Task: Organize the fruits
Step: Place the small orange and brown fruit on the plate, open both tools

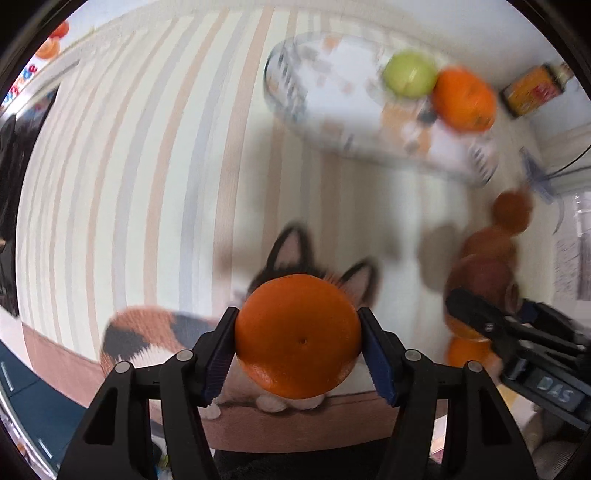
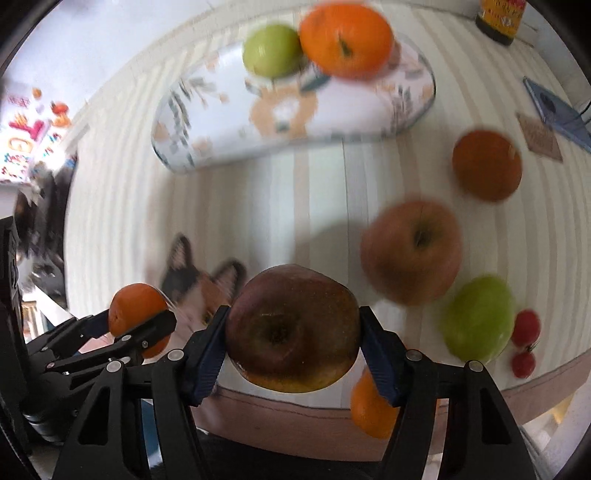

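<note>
My left gripper (image 1: 297,338) is shut on an orange (image 1: 297,336) and holds it above the striped tablecloth; it also shows at the left of the right wrist view (image 2: 138,317). My right gripper (image 2: 292,332) is shut on a dark red apple (image 2: 292,328). A patterned oval tray (image 2: 288,122) lies ahead with a green apple (image 2: 272,50) and an orange (image 2: 345,38) in it; it also shows in the left wrist view (image 1: 332,110). On the cloth to the right lie a red apple (image 2: 412,249), a dark orange (image 2: 487,164), a green apple (image 2: 478,317), two cherry tomatoes (image 2: 524,339) and another orange (image 2: 371,408).
A cat picture (image 1: 288,258) is printed on the tablecloth near its front edge (image 1: 295,417). A bottle with a yellow label (image 2: 498,18) stands at the far right. A blue phone-like object (image 2: 554,107) and a brown coaster (image 2: 539,136) lie at the right edge.
</note>
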